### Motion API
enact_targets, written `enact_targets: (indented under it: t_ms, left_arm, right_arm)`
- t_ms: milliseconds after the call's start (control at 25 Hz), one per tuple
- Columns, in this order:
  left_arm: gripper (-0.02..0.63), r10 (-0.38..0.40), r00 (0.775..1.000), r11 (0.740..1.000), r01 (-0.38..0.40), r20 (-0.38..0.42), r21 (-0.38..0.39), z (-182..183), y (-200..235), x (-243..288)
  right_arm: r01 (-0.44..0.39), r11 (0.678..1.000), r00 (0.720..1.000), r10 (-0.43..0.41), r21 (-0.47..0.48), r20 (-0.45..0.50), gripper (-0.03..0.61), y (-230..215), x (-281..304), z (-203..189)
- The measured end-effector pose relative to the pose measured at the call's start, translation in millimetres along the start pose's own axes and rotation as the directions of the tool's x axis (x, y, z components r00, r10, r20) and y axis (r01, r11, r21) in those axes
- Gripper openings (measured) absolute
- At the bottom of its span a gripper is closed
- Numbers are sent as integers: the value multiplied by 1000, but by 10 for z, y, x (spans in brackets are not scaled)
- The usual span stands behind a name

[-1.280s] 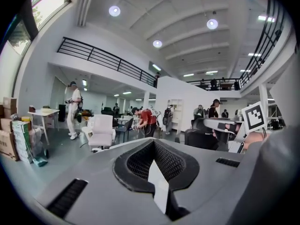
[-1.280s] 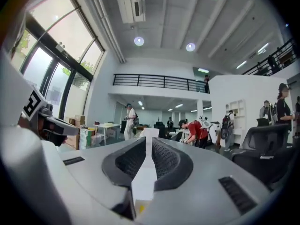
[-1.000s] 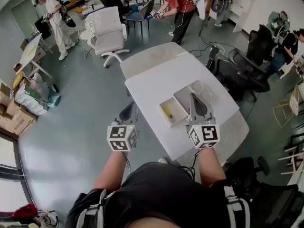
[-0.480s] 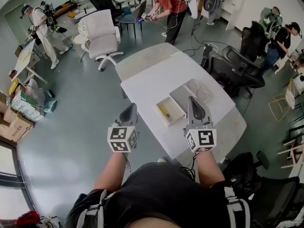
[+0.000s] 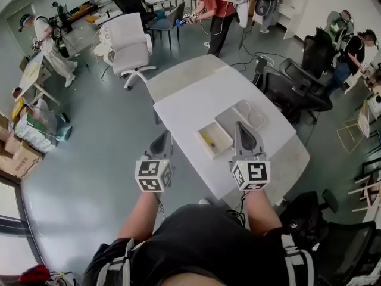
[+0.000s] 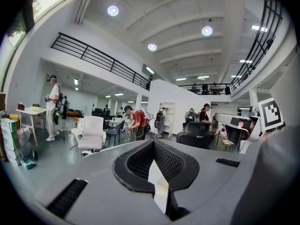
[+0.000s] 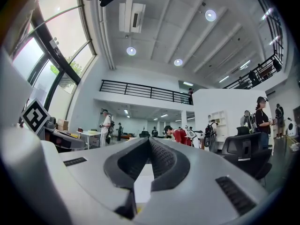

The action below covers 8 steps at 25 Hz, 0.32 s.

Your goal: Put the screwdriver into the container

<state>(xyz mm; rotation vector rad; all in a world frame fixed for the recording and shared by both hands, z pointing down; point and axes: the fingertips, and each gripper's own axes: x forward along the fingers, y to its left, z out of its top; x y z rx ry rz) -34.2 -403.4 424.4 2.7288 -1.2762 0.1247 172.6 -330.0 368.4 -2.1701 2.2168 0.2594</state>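
Observation:
An open white container (image 5: 221, 134) lies on the white table (image 5: 190, 100). Inside it rests the screwdriver (image 5: 208, 140), a small yellow thing. My left gripper (image 5: 166, 133) hangs off the table's left edge, level with the container, jaws together and holding nothing. My right gripper (image 5: 239, 124) hovers over the table just right of the container, also shut and empty. In the left gripper view the left gripper (image 6: 153, 142) has its dark pads meeting at the tip. The right gripper view shows the right gripper (image 7: 149, 138) closed the same way.
A shallow grey lid or tray (image 5: 245, 115) lies beyond the container. A white chair (image 5: 130, 43) stands past the table's far left, black office chairs (image 5: 294, 91) to its right. Several people stand or work around the room, one in a red shirt (image 5: 211, 2) behind the table.
Both grippers stay almost where they were, shut and empty. The screwdriver stays in the container. The view has shifted a little, and the person at the far left has walked on.

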Motion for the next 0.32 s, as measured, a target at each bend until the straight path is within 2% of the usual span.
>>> enact_targets:
  t_ms: [320]
  left_arm:
    - [12, -3, 1000, 1000, 3, 0, 2, -47, -31, -63]
  right_arm:
    - [-13, 1000, 1000, 13, 14, -11, 12, 68, 27, -45]
